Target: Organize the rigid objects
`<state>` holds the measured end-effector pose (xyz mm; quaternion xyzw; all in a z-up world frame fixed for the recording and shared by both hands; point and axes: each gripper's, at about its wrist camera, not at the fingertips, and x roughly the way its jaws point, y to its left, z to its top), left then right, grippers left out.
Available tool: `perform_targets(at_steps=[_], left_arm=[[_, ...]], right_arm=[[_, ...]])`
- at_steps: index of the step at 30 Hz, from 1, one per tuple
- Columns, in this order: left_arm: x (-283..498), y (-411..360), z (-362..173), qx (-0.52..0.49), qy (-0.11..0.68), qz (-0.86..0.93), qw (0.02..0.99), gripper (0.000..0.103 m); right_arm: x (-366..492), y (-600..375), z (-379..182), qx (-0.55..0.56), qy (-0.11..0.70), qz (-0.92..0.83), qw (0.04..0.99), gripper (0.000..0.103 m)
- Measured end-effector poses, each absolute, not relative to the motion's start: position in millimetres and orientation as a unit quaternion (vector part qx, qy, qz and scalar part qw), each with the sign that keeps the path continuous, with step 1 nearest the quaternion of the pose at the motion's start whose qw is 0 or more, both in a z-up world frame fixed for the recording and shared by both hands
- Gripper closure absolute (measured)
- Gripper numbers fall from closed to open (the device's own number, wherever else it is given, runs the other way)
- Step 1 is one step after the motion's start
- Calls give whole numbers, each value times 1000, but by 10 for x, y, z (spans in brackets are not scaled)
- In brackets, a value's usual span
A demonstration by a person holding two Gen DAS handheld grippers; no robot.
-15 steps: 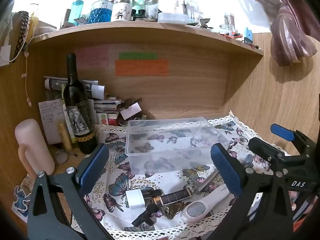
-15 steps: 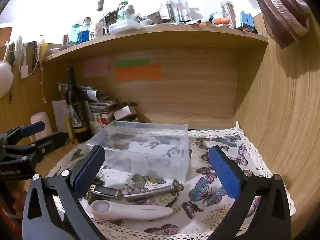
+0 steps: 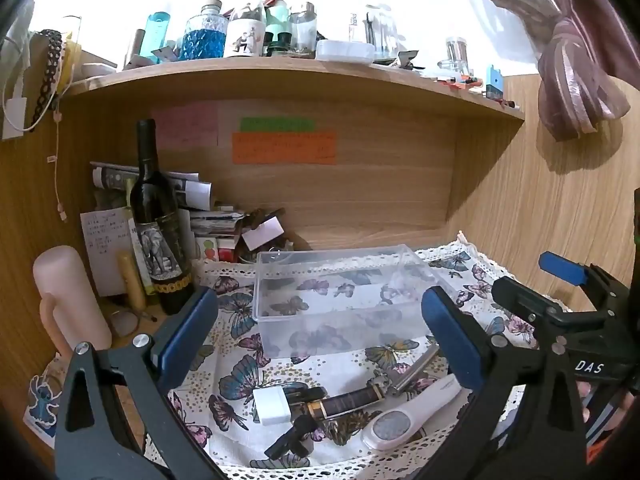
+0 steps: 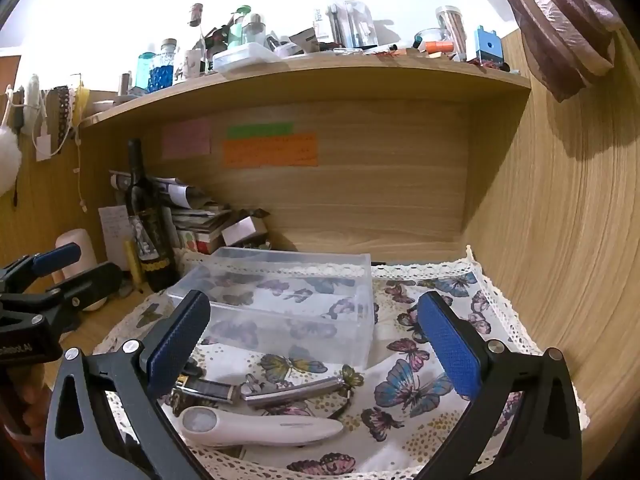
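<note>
A clear plastic box (image 3: 340, 292) stands empty on the butterfly cloth (image 3: 240, 380), and also shows in the right wrist view (image 4: 280, 300). In front of it lie a white handheld device (image 3: 408, 412) (image 4: 260, 426), a metal razor-like tool (image 4: 292, 390), a dark cylinder with gold ends (image 3: 348, 398) (image 4: 208, 390), a white charger block (image 3: 272, 402) and a small black clip (image 3: 290, 438). My left gripper (image 3: 320, 332) is open above these items. My right gripper (image 4: 312, 336) is open above the white device and the metal tool. Neither holds anything.
A wine bottle (image 3: 158, 232) stands at the back left beside stacked papers (image 3: 208, 220) and a pink cylinder (image 3: 68, 300). A wooden shelf (image 3: 280, 76) with several bottles runs overhead. Wooden walls close the back and right sides.
</note>
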<state>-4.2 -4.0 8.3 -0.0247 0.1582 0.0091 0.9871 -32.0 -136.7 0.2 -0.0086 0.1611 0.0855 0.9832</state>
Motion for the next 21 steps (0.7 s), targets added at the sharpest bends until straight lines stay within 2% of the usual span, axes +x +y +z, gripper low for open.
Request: perform_targets(at_steps=[21], left_arm=[[-37,-62,86,-24,156,7,987,0]], right_arm=[[-337,-1350,45,-4,158,87,984,0]])
